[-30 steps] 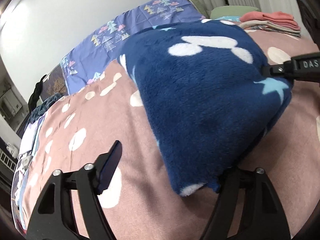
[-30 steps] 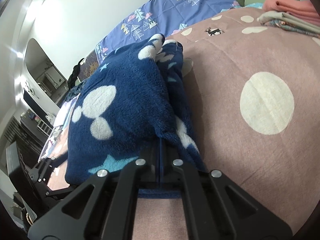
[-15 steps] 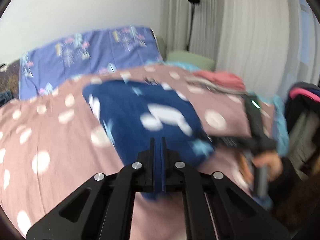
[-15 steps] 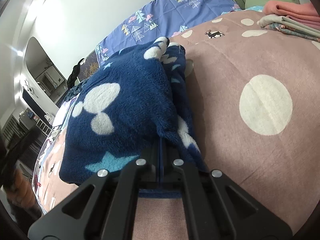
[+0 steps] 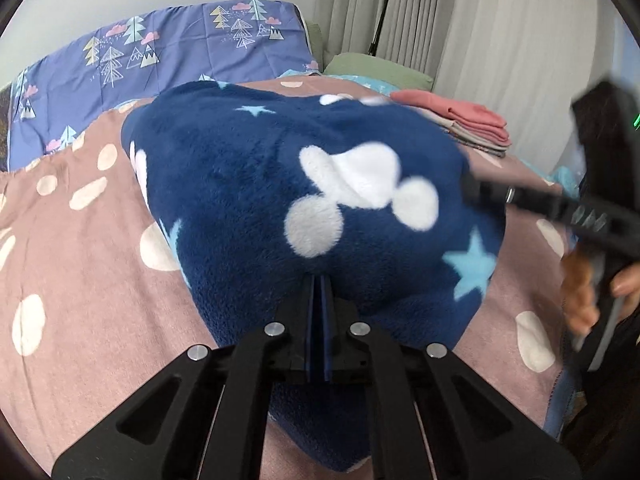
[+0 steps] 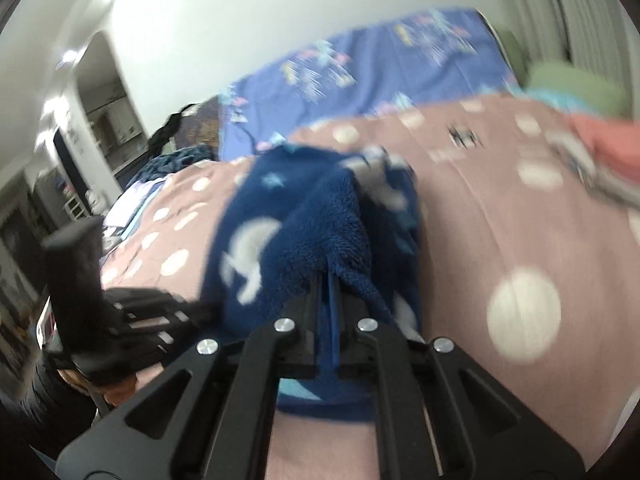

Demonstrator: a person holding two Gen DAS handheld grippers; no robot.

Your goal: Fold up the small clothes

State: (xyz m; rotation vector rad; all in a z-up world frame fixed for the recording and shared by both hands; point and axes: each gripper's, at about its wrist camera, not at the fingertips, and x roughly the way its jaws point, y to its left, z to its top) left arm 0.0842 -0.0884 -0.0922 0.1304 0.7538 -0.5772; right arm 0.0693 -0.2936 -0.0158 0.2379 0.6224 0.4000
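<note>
A dark blue fleece garment with white blobs and light blue stars lies bunched on the pink dotted bedspread. My left gripper is shut on its near edge. My right gripper is shut on the garment's other edge; it also shows in the left wrist view at the garment's right side. The left gripper appears in the right wrist view at lower left. The right wrist view is blurred.
A stack of folded clothes, pink on top, sits at the far right of the bed. A purple pillow with tree prints and a green pillow lie at the head. Curtains hang behind.
My left gripper went from open beside the garment to shut on its near edge. The right gripper stayed shut on the garment and is now moving, blurring its view.
</note>
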